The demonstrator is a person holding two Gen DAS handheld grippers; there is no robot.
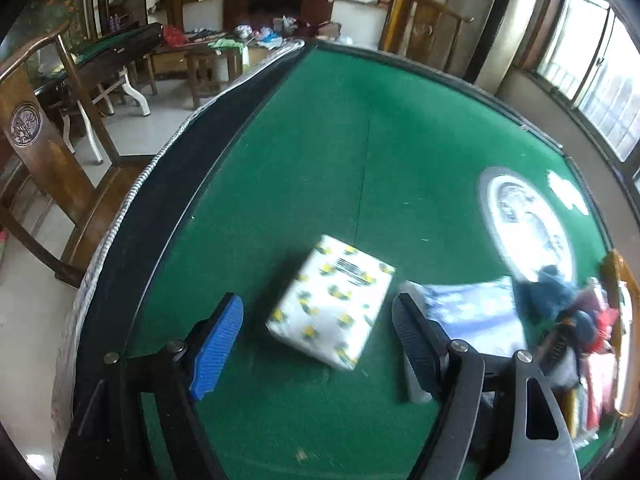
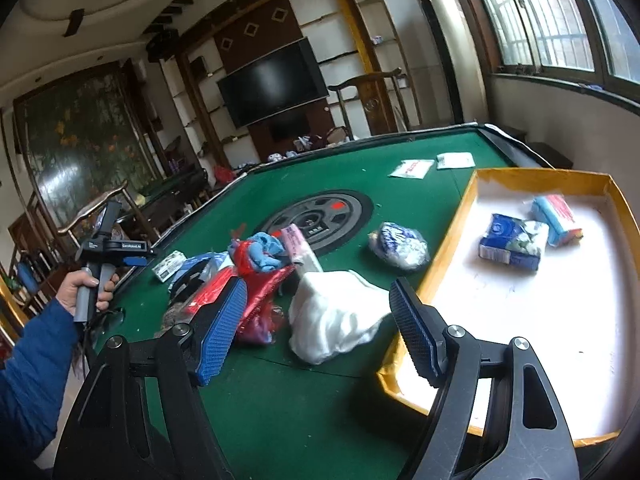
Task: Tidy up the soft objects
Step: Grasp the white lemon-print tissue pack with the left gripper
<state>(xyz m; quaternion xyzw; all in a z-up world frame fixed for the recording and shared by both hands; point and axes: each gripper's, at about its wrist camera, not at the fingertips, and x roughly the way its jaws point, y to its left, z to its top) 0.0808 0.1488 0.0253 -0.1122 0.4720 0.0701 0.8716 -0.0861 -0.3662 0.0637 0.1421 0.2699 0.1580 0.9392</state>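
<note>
My left gripper (image 1: 316, 340) is open and hovers over a white tissue pack with yellow lemon print (image 1: 332, 300) lying on the green table (image 1: 320, 160); the pack sits between the fingers, not gripped. A blue and white pack (image 1: 472, 312) lies just right of it. My right gripper (image 2: 316, 328) is open and empty above a white soft bundle (image 2: 336, 316). A pile of red, blue and pink soft items (image 2: 256, 264) lies to its left. A yellow-rimmed tray (image 2: 460, 232) at the right holds a blue tissue pack (image 2: 514, 242) and a blue-red pack (image 2: 558, 218).
A clear bag of blue-white items (image 2: 400, 244) lies near the tray. Two flat white packets (image 2: 412, 169) lie at the far side. A round hub (image 2: 320, 218) marks the table centre. The left hand-held gripper (image 2: 108, 248) shows at the table's left edge. Wooden chairs (image 1: 44, 168) stand around.
</note>
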